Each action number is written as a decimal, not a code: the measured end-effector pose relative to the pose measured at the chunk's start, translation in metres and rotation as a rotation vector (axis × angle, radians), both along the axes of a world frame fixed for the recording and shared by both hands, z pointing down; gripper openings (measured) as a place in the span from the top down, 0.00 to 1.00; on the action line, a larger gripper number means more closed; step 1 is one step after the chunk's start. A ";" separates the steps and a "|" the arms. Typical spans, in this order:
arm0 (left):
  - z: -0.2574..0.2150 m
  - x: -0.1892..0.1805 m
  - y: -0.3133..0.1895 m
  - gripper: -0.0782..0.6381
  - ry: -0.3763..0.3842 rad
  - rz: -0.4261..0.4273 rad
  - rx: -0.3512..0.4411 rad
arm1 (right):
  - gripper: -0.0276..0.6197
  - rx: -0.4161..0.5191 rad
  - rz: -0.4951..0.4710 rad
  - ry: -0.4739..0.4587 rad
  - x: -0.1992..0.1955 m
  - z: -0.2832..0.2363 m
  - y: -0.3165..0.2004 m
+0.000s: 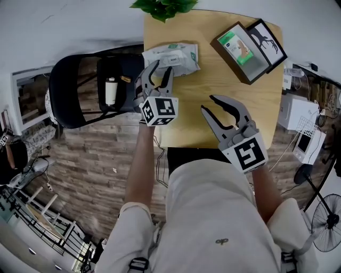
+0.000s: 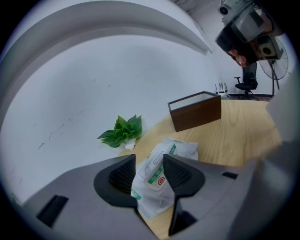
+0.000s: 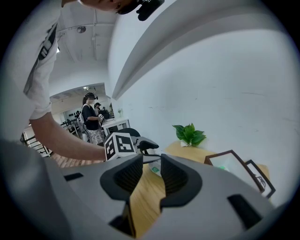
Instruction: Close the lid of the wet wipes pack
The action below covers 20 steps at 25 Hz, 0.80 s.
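The white wet wipes pack (image 1: 171,56) with green print lies on the wooden table (image 1: 213,90), at its far left corner. My left gripper (image 1: 161,68) is open, its tips over the pack's near edge. In the left gripper view the pack (image 2: 168,157) shows in the gap of that gripper (image 2: 149,174) and beyond it. Its lid is a pale flap on top, and I cannot tell whether it is raised. My right gripper (image 1: 209,103) is open and holds nothing, over the table's near middle. The right gripper view shows a narrow gap at that gripper (image 3: 152,176).
A dark box with a green picture and a framed deer print (image 1: 249,45) lie at the table's far right. A leafy plant (image 1: 165,6) sits at the far edge. A black chair (image 1: 80,90) with a white bottle (image 1: 110,90) stands left of the table. White appliances (image 1: 303,128) stand on the right.
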<state>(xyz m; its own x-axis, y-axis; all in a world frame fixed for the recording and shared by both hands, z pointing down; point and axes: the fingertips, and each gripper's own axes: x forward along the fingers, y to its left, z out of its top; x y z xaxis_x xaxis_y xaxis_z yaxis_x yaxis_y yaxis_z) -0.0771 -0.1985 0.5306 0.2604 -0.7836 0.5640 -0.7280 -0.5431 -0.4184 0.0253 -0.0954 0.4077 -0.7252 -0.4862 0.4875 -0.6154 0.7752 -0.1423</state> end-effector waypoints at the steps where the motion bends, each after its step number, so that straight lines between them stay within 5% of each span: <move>1: 0.000 -0.001 -0.003 0.64 -0.001 -0.001 0.002 | 0.79 -0.001 0.004 -0.001 0.001 0.000 -0.001; 10: 0.004 0.000 -0.022 0.65 0.004 -0.007 0.009 | 0.79 -0.005 0.018 0.014 0.005 0.005 -0.004; 20: 0.015 0.008 -0.028 0.78 0.012 0.014 0.006 | 0.79 -0.021 0.035 0.027 0.009 0.012 -0.006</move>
<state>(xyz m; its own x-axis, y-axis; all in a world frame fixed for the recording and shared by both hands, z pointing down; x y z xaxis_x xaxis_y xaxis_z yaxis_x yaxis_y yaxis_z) -0.0688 -0.2266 0.5456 0.2779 -0.7832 0.5562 -0.7254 -0.5507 -0.4129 0.0343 -0.1011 0.4194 -0.6943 -0.5002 0.5174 -0.6458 0.7504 -0.1411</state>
